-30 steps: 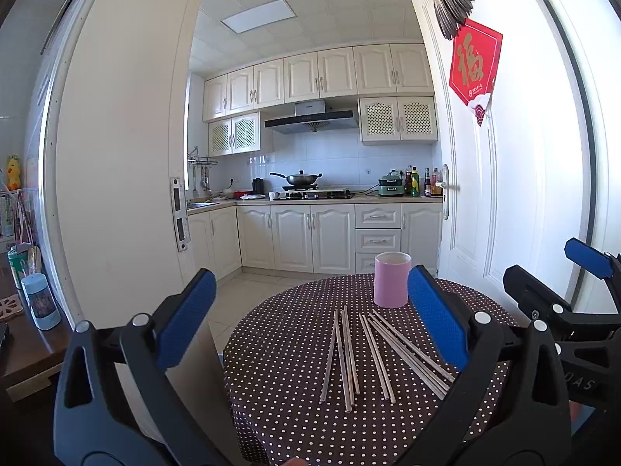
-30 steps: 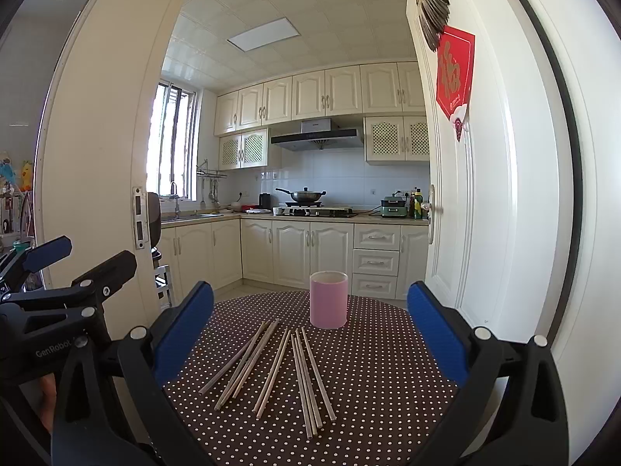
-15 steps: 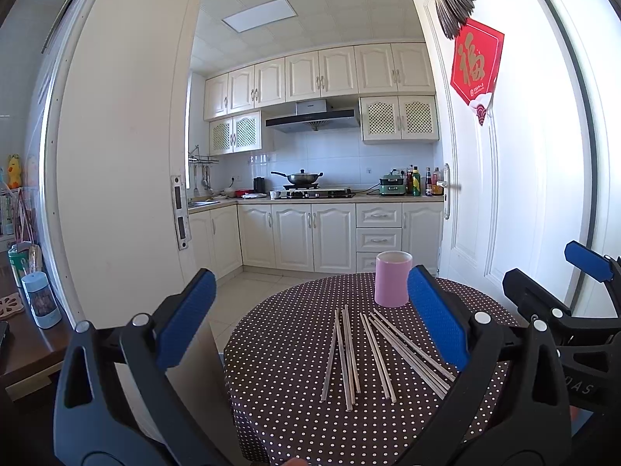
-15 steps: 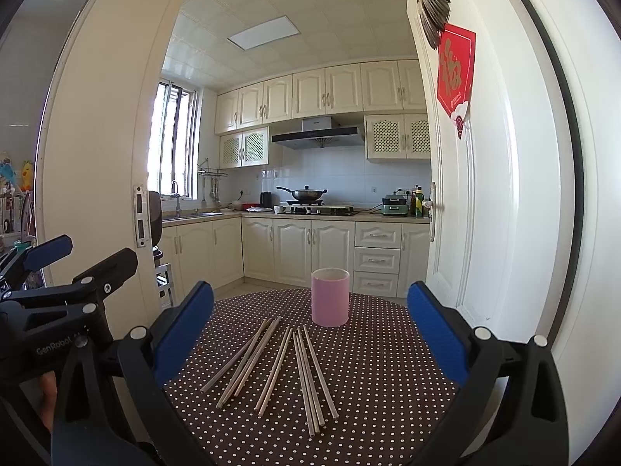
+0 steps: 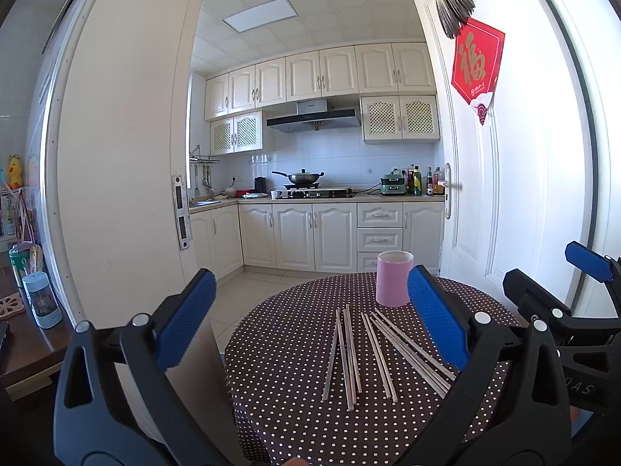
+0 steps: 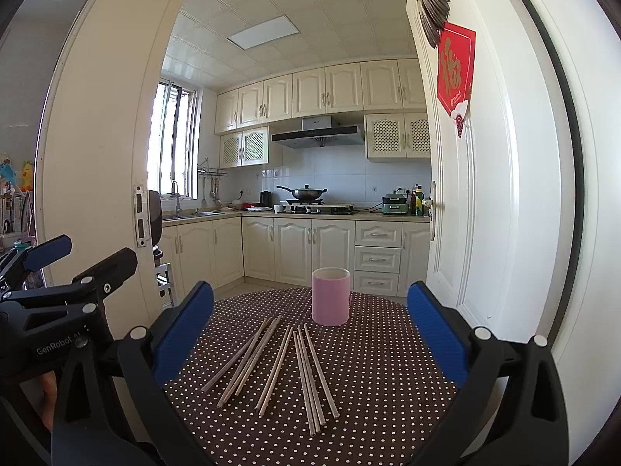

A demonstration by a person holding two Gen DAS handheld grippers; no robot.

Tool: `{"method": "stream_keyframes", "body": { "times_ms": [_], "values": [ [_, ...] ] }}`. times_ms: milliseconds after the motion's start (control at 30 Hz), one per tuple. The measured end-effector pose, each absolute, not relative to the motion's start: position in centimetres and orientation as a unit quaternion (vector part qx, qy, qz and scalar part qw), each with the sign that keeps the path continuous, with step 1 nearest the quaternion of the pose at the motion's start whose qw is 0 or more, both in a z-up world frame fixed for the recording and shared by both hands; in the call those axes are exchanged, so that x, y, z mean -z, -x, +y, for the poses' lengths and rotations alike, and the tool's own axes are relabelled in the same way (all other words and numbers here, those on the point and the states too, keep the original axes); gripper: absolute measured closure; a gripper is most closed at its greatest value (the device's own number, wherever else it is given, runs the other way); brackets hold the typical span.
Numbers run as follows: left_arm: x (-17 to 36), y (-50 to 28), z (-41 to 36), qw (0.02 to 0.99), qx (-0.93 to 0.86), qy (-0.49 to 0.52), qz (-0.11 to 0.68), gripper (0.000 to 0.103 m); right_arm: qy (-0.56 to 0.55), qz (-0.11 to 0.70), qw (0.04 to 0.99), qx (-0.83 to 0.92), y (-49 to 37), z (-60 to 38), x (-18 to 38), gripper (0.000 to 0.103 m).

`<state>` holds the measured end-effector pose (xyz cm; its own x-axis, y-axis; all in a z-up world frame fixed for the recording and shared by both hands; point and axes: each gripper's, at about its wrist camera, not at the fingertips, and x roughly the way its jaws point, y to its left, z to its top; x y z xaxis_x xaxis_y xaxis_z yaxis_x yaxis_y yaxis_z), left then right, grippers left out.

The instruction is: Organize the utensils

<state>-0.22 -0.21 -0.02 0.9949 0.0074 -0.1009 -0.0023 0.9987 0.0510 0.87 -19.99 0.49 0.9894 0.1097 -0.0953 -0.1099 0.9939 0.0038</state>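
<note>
nothing looks sorted yet: both the left gripper [image 5: 310, 326] and right gripper [image 6: 310, 330] gape wide and empty, chopsticks [image 6: 279, 365] loose ahead, pink cup [image 6: 330, 297] beyond seemingly empty.

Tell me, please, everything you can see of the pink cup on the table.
The pink cup is a plain, straight-sided cylinder with no handle showing, matte pink outside and paler at the rim and inside; its material cannot be told. It stands upright and open-topped on the dark polka-dot tablecloth, towards the table's far edge. The loose chopsticks lie flat just in front of it, and none is seen touching it. Nothing is seen inside it, though its interior is mostly hidden. Neither gripper touches it.
</note>
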Motion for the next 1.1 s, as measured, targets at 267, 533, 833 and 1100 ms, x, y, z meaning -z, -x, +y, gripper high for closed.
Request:
{"method": "stream_keyframes", "body": {
  "times_ms": [267, 533, 833, 1100],
  "values": [
    [0.02, 0.19, -0.18, 0.998, -0.002, -0.025, 0.051, 0.006, 0.001, 0.048, 0.997, -0.055, -0.95, -19.97, -0.47, 0.007],
    [0.02, 0.08, -0.05, 0.998, -0.003, -0.025, 0.051, 0.006, 0.002, 0.049, 0.997, -0.056, -1.02, -19.84, -0.5, 0.007],
    [0.03, 0.04, 0.1, 0.998, -0.003, -0.025, 0.052, 0.006, 0.002, 0.051, 0.997, -0.056, -1.1, -19.7, -0.47, 0.007],
    [0.1, 0.0, 0.22, 0.998, -0.003, -0.024, 0.053, 0.006, 0.001, 0.052, 0.997, -0.058, -1.22, -19.71, -0.46, 0.007]
  ]
}}
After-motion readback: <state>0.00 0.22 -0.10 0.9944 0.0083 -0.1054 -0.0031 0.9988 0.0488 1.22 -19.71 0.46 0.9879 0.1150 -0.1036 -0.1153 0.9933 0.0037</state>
